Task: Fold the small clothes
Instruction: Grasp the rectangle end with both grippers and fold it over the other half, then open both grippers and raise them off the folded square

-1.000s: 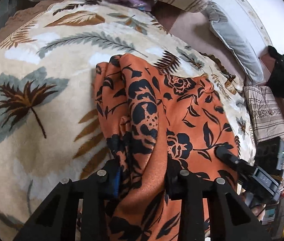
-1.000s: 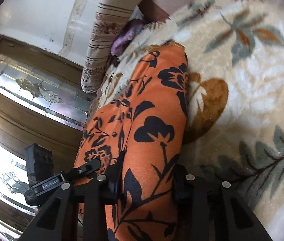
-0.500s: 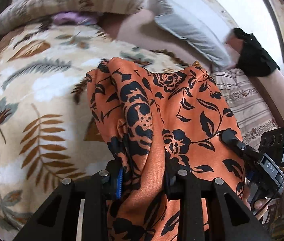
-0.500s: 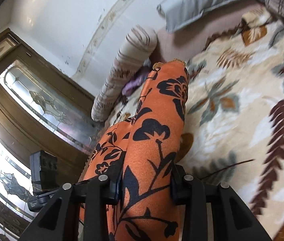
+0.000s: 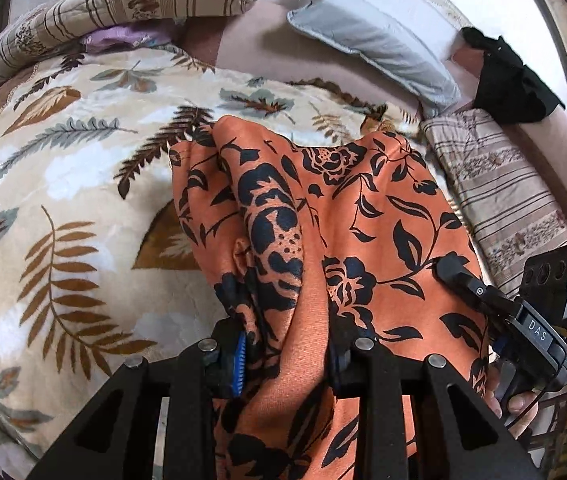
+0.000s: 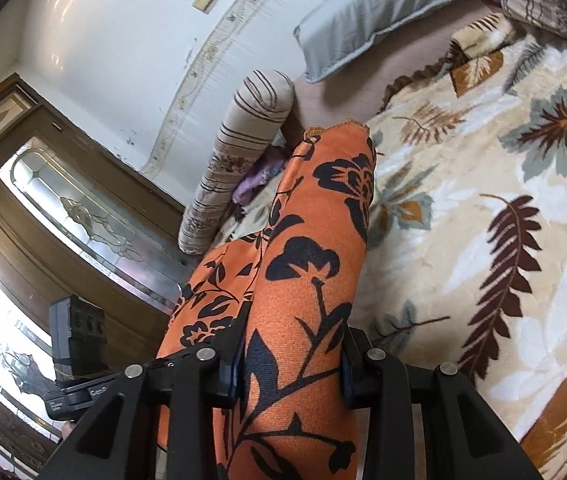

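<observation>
Orange garment with black floral print, lifted clear above the leaf-patterned blanket and stretched between two holds, its far hem hanging toward the blanket's head end. Left gripper clamped on a bunched fold of the garment, blue pad pressed into the cloth on one side. Right gripper likewise closed on a thick rolled edge of the same cloth; seen also from the left wrist at the garment's right edge, biting the fabric. Probably the carrying or laying-out stage of a fold, judged from the cloth hanging in the air. To do it well: keep both grips firm and level with each other so the span stays taut without twisting; lower the free hem onto the blanket first, then draw the held edge over it so the corners meet; release only once the cloth rests flat, since this soft fabric will likely slump and crease if dropped. Beyond the garment: a grey pillow and a striped bolster at the blanket's head end, a striped folded quilt to the right, a dark cloth past it. Readable writing: "DAS" on the right gripper's body in the left wrist view; "Gen…" partly visible on the left gripper's body in the right wrist view, remainder hidden.
</observation>
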`<state>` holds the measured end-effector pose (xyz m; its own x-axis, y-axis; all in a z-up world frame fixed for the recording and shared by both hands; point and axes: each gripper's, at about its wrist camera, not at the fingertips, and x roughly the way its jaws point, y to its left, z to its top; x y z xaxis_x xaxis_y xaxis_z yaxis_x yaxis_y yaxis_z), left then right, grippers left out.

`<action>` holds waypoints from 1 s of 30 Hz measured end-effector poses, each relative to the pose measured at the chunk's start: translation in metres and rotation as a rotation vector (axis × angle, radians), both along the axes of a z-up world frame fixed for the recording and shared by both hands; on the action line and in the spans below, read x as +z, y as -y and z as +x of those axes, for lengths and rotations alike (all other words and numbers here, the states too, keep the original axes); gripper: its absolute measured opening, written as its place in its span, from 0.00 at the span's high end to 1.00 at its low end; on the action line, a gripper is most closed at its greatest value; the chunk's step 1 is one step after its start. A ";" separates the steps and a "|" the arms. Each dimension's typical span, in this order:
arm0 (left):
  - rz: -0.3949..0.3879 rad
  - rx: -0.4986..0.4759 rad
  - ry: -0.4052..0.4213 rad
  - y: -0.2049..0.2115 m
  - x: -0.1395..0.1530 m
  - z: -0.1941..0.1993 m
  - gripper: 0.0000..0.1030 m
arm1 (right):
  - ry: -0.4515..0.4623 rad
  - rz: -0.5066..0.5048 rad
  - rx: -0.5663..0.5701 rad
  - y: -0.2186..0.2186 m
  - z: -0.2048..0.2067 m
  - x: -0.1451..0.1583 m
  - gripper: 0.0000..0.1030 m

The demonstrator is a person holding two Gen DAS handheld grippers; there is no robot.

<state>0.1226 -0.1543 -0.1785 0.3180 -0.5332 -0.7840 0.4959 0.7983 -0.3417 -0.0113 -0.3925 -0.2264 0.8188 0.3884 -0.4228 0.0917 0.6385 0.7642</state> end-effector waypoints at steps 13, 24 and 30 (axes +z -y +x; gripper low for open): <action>0.116 0.084 -0.012 -0.004 -0.051 0.011 0.58 | -0.263 -0.061 -0.028 0.003 0.032 -0.065 0.46; 0.197 0.113 0.220 -0.019 -0.006 -0.030 0.45 | -0.038 -0.252 -0.168 -0.001 -0.033 0.016 0.47; 0.334 0.123 0.216 -0.014 -0.038 -0.028 0.44 | -0.215 -0.315 -0.015 -0.050 -0.020 -0.013 0.65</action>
<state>0.0945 -0.1408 -0.2164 0.5391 -0.2087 -0.8160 0.4221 0.9053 0.0473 -0.0310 -0.3426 -0.2391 0.7028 0.2003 -0.6826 0.2400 0.8365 0.4925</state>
